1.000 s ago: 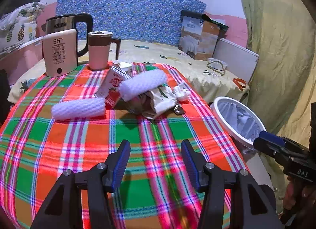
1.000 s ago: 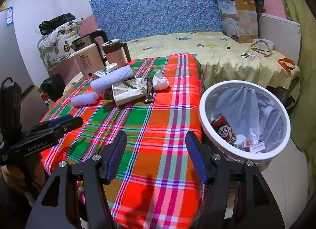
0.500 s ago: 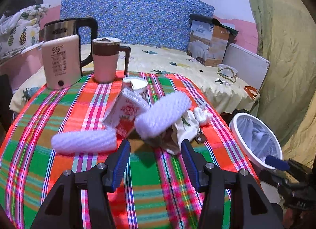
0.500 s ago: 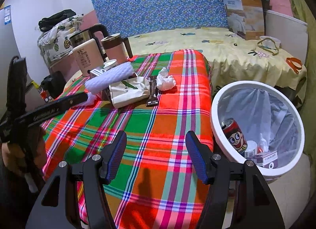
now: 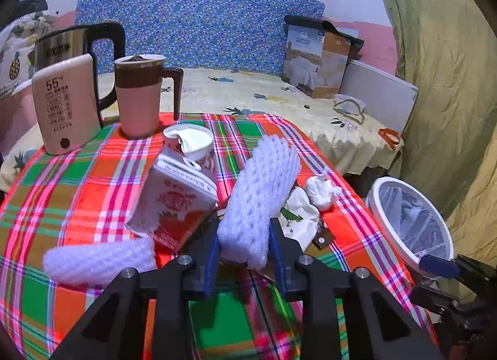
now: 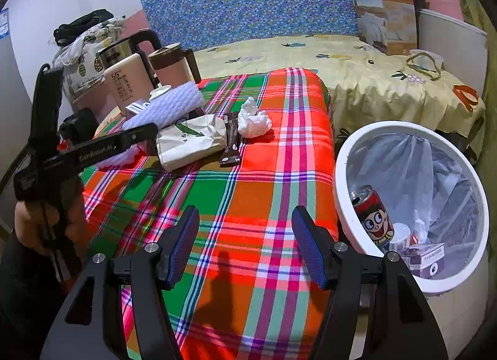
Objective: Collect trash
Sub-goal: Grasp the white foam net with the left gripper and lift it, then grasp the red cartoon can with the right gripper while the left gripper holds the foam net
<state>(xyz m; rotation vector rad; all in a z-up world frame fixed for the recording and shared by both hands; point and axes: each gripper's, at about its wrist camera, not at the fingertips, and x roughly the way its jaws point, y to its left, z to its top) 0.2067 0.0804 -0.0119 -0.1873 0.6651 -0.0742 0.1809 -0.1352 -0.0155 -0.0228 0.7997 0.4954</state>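
Left gripper (image 5: 243,251): jaws astride near end of foam sleeve (image 5: 259,201), contact uncertain (grip not confirmed), likely first pick for bin (image 6: 341,173) beside table. Right gripper (image 6: 245,248): jaws apart, empty, waiting near bin. Foam sleeves: two. Carton (image 5: 174,201): one. Tissue wad (image 6: 253,122): one. Paper bag (image 6: 189,139): one.

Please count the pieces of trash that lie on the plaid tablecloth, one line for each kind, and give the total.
White foam net sleeves: 2
Cartons: 1
Paper cups: 1
Printed white bags: 1
Dark snack wrappers: 1
Crumpled tissues: 1
Total: 7
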